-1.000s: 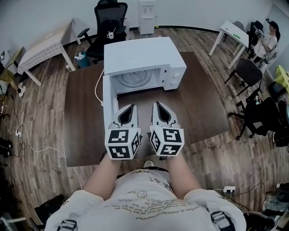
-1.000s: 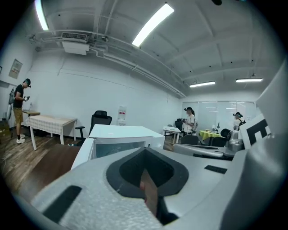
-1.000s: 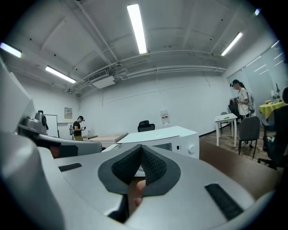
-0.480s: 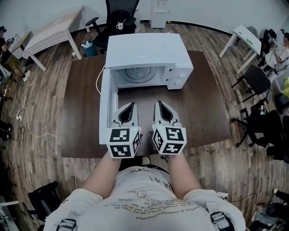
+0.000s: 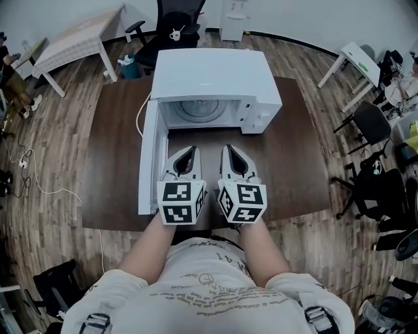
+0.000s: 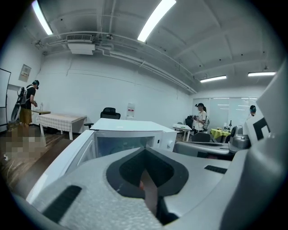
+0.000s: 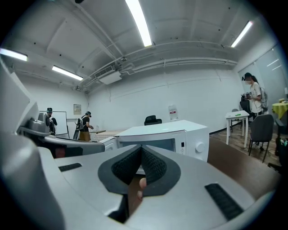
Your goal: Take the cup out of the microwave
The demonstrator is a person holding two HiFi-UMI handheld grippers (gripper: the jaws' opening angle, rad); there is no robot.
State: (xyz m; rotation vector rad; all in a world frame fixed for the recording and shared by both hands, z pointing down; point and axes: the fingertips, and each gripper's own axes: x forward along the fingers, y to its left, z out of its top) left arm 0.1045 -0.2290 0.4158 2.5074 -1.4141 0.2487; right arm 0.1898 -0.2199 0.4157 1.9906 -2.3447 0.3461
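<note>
L gripper (image 5: pixel 191 150): jaws together, tips meeting, nothing btwn them. Held low over table, just in front of microwave, pointing at the open cavity.
R gripper (image 5: pixel 227 149): jaws fully closed, empty. Just beside L gripper, parallel, same aim.
Microwave (image 5: pixel 215 75): white, sits toward back of dark brown table (image 5: pixel 117 163). Round knob (image 5: pixel 264 118) on right of front panel.
Door (image 5: pixel 149 156): swung wide open to the left, running along L gripper's outer side. Can't tell if they touch.
Cavity: glass turntable (image 5: pixel 196 111) shows; rest in shade.
Cup: can't make one out inside the cavity from any view.
Bkgd: black office chair (image 5: pixel 173 16) behind table, w/ small white mug (image 5: pixel 174 34) on its seat.
</note>
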